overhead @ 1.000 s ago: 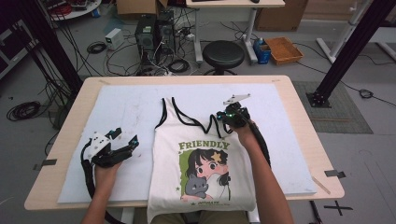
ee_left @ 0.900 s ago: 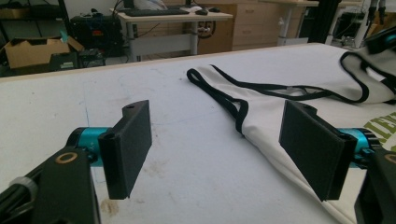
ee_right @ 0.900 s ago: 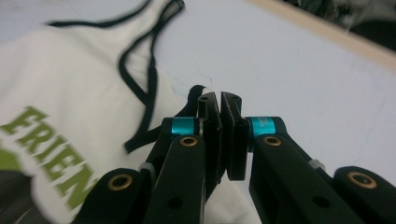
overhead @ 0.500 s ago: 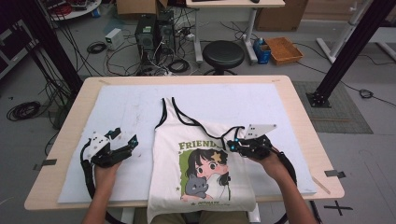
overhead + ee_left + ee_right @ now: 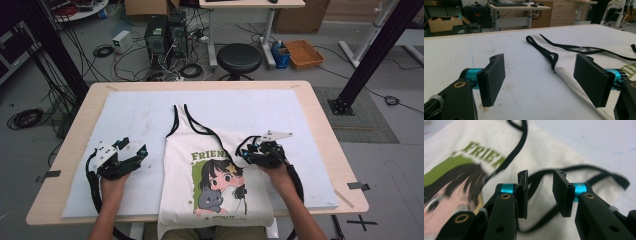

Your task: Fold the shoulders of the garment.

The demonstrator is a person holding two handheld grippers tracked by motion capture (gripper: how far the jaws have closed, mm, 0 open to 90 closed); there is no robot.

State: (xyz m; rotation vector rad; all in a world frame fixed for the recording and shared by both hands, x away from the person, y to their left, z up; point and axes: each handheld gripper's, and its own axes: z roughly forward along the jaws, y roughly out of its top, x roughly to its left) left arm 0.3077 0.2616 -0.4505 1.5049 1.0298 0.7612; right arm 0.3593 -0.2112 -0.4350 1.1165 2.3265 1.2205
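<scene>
A white tank top [image 5: 215, 175] with black trim and a cartoon print lies flat on the white mat [image 5: 125, 120]. Its hem hangs over the table's front edge. Its left strap [image 5: 180, 117] stretches away from me. The right strap [image 5: 584, 170] lies folded back in a loop on the shirt's right shoulder. My right gripper [image 5: 246, 150] hovers low over that loop. Its jaws have just been opening, and the pads [image 5: 560, 192] stand apart with only the strap lying beneath the gap. My left gripper [image 5: 134, 146] rests wide open on the mat, left of the shirt [image 5: 574, 55].
The wooden table [image 5: 320, 115] borders the mat on all sides. Beyond the far edge stand a black stool [image 5: 240, 57], a computer tower [image 5: 162, 35] with tangled cables and an orange crate [image 5: 304, 52]. Black frame posts [image 5: 370, 55] rise at both sides.
My right gripper moved right and toward me from the neckline, drawing the right strap down onto the shirt. Its jaws then parted and let the strap go. The left gripper stayed still.
</scene>
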